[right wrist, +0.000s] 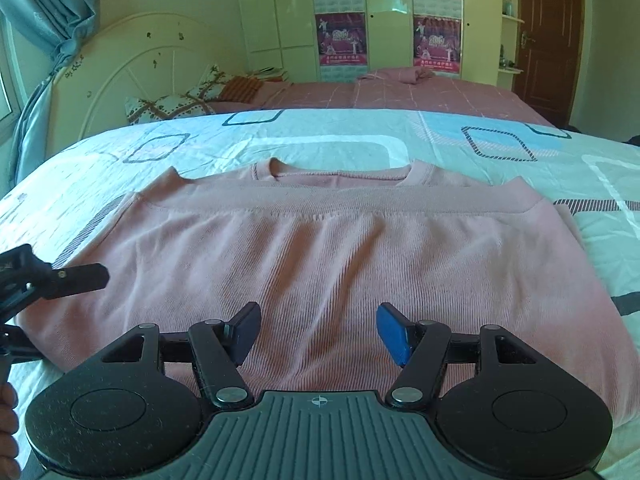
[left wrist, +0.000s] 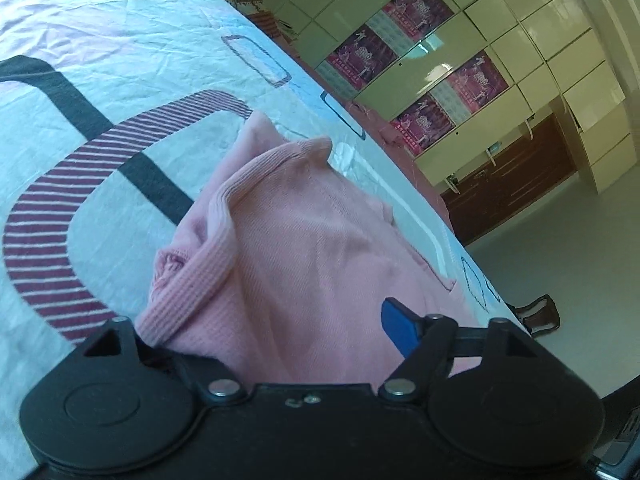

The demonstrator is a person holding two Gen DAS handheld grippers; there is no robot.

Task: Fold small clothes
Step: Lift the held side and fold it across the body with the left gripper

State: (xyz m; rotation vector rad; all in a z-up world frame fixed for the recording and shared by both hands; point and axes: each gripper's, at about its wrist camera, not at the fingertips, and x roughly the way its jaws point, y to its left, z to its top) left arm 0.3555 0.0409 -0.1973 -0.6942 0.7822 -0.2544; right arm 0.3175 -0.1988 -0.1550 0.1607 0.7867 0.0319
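Observation:
A pink knit top (right wrist: 320, 248) lies on the bed, folded over so its ribbed hem lies just short of the neckline. My right gripper (right wrist: 318, 330) is open just above the top's near edge, holding nothing. My left gripper (left wrist: 276, 320) is at the top's left side; its jaws stand wide apart with pink cloth (left wrist: 288, 248) bunched up between them, and only its blue right fingertip (left wrist: 400, 328) shows. The left gripper also shows in the right wrist view (right wrist: 60, 280), at the left edge of the top.
The bed has a pale patterned sheet (right wrist: 320, 136). A white headboard (right wrist: 140, 68) and pillows (right wrist: 176, 100) stand at the back left. A pink-covered bed (right wrist: 400, 88), a cream wardrobe (right wrist: 384, 12) and a brown door (right wrist: 548, 36) are behind. The floor (left wrist: 560, 240) drops off beside the bed.

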